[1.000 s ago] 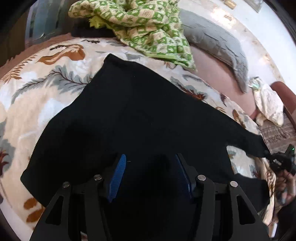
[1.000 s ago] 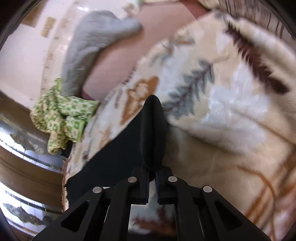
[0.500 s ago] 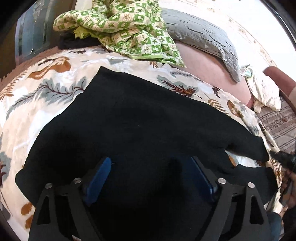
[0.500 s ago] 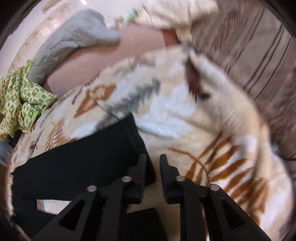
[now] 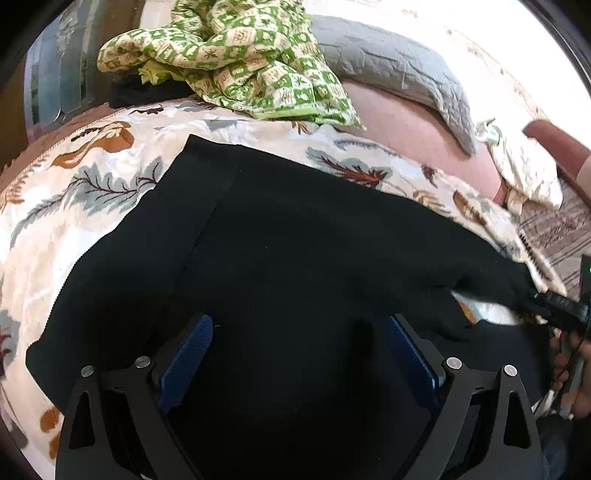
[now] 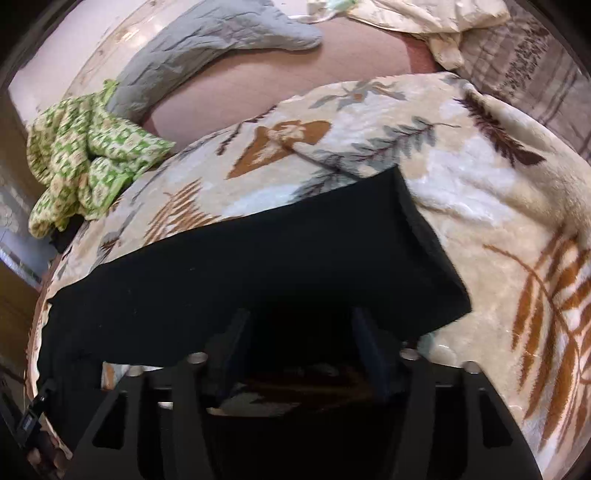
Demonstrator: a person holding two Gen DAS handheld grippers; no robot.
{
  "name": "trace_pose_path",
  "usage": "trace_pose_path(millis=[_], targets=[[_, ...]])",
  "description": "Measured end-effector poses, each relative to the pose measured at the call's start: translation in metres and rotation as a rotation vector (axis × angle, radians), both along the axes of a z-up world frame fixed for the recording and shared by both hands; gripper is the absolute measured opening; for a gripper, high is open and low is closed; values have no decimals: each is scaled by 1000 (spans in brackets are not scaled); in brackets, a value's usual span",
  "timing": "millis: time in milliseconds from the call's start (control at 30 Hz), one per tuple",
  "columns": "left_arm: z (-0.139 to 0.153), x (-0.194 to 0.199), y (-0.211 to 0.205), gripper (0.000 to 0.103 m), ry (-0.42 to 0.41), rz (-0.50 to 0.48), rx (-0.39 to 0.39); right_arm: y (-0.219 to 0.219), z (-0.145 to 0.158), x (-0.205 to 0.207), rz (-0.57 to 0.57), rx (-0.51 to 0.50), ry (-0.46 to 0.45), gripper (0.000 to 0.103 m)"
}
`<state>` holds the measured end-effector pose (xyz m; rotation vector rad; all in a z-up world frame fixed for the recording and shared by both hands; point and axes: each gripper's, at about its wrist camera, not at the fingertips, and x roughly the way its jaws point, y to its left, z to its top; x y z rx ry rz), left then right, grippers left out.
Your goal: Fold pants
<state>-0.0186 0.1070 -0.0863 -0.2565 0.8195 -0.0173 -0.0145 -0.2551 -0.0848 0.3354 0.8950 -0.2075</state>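
While both claws open, black pants (image 5: 295, 258) lie lengthwise left-to-right across blanket (image 5: 74, 206)

A bed (image 5: 413, 122) carried a leaf-print blanket (image 5: 74, 206); black pants (image 5: 295, 251) lay flat on it mid-frame, a green-checked cloth (image 5: 236, 59) and grey pillow (image 5: 399, 70) sat toward the top.

Leaf-print cream blanket (image 5: 92, 192) covers the bed, brown and grey fern motifs. Crumpled green-and-cream patterned cloth (image 5: 236, 59) sits at its far edge, touching a grey quilted pillow (image 5: 399, 70) that lies on the pink sheet (image 5: 406, 125). Cream crumpled fabric (image 6: 417, 18) and a striped brown cover (image 6: 535, 62) sit off the far corner.
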Motion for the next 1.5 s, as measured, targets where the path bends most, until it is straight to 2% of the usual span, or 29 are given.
trace_pose_path(millis=[33,67,133,167,233,333,367,400,433,500,633,733,800,867,933,1100,1300,1333,1367,1500], targets=[[0,1,-1,93,5,-8,10,4,-1,2,25,0,3,83],[2,1,-2,93,9,-13,9,7,-2,6,43,-13,10,86],[7,2,2,90,21,-35,-21,17,-7,10,57,-52,31,91],[12,2,7,85,23,-49,-69,19,-7,11,65,-63,38,91],[25,4,18,83,13,-76,-123,22,-9,11,64,-65,39,91],[62,5,34,85,-119,-100,-44,19,-9,8,62,-40,14,92],[70,6,38,85,-149,-99,-16,18,-8,7,59,-35,3,91],[80,10,44,85,-182,-93,20,17,-4,5,49,-42,-19,85],[84,12,47,85,-193,-94,32,16,1,2,38,-45,-57,77],[92,31,57,85,-192,-142,51,17,11,-5,29,-60,-120,76],[82,73,64,84,-130,-274,161,31,20,-3,47,-155,-146,76],[66,109,73,72,-53,-341,270,42,17,4,94,-199,-128,76],[58,124,76,66,-15,-361,303,46,10,11,115,-213,-99,76],[54,142,75,60,8,-373,312,46,1,16,122,-207,-56,76],[50,155,71,59,23,-384,322,42,-8,21,113,-187,-16,75],[32,182,82,57,73,-376,302,45,-12,22,119,-209,-6,77],[21,191,90,55,99,-388,255,45,-12,22,121,-214,0,77],[20,194,93,47,102,-382,246,45,-12,22,122,-215,0,77],[21,196,95,33,103,-376,236,45,-13,22,122,-216,1,78],[25,192,96,12,104,-338,247,45,-13,23,122,-216,1,78]])
